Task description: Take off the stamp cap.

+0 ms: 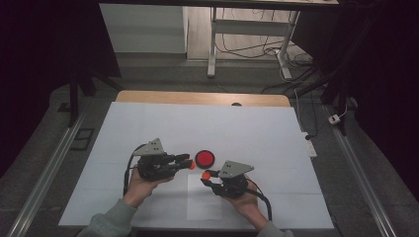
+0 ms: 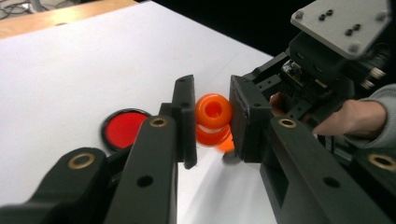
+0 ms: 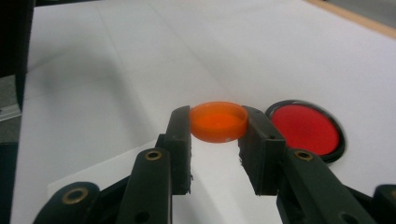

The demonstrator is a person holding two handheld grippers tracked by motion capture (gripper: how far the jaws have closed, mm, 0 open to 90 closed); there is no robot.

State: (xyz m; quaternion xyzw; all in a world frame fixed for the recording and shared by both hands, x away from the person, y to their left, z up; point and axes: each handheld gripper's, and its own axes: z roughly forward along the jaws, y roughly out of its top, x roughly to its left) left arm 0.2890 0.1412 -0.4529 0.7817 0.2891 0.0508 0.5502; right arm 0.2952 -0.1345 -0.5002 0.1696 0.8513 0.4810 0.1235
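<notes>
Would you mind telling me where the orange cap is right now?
The orange cap is clamped in the right gripper, held just above the white table. In the high view it sits right of centre, close beside the red disc.

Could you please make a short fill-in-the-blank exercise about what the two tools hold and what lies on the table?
1. The left tool is shut on an orange ring-shaped piece with a ____ through its middle.
2. The right tool grips a flat cap whose colour is ____.
3. The red disc lies on the ____ table cover, held by no tool.

Missing words: hole; orange; white
</notes>
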